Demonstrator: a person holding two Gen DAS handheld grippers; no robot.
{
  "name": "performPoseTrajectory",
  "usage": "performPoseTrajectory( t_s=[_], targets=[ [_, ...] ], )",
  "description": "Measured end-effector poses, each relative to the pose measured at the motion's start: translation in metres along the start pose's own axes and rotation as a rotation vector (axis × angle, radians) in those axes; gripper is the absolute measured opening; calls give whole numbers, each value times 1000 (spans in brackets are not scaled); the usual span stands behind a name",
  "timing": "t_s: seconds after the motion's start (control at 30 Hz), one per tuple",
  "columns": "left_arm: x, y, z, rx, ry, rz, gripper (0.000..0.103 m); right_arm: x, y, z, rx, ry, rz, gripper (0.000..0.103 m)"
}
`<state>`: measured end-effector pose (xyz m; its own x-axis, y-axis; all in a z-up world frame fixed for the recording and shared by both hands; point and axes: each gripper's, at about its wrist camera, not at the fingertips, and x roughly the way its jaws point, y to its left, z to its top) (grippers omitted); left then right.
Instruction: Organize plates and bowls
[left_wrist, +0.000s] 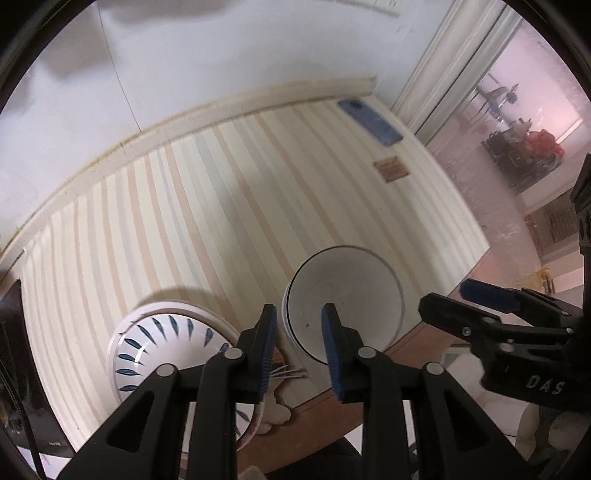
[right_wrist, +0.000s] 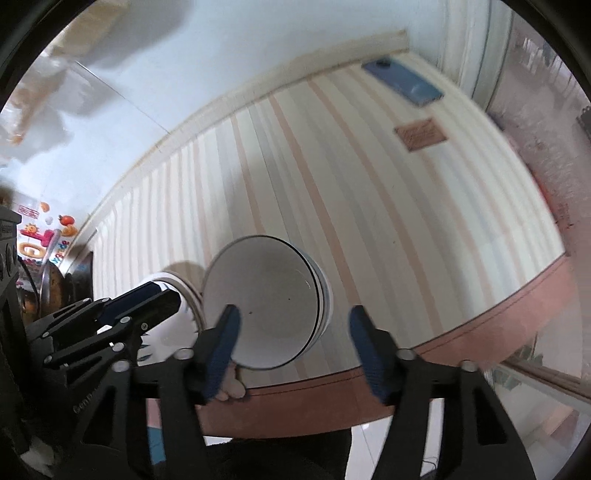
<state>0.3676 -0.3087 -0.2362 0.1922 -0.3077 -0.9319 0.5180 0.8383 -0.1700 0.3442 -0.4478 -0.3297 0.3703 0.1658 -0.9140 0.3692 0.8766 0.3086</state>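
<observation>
White bowls (right_wrist: 264, 302) sit stacked on the striped desk (left_wrist: 229, 192), just ahead of the right gripper (right_wrist: 293, 354), whose jaws are released. The left gripper (left_wrist: 299, 350) is empty, jaws slightly apart, the blue-leaf plates (left_wrist: 162, 343) beside its left jaw. Stacking seems finished; next, probably pull both grippers away.

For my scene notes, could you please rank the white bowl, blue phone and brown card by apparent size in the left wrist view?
1. white bowl, though it lies nearest the camera
2. blue phone
3. brown card
</observation>
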Motion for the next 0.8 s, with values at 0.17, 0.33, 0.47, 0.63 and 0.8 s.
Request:
performPoseTrajectory(
  t_s=[0.17,0.33,0.47,0.63,0.8],
  targets=[
    [-30,1,-1,14,-45,-16,72,-39,5,-10,14,-68,-1,87],
    [-48,5,-2,10,-72,-40,83,-66,8,-17,5,-112,-24,92],
    [-59,8,-3,-8,-90,-62,85,-84,9,-23,7,-139,-24,93],
    [-56,8,1,-18,-94,-54,85,-90,7,-22,23,-149,-15,93],
    [-36,11,5,-21,-61,-35,85,-74,-3,-18,48,-127,-16,94]
  ],
)
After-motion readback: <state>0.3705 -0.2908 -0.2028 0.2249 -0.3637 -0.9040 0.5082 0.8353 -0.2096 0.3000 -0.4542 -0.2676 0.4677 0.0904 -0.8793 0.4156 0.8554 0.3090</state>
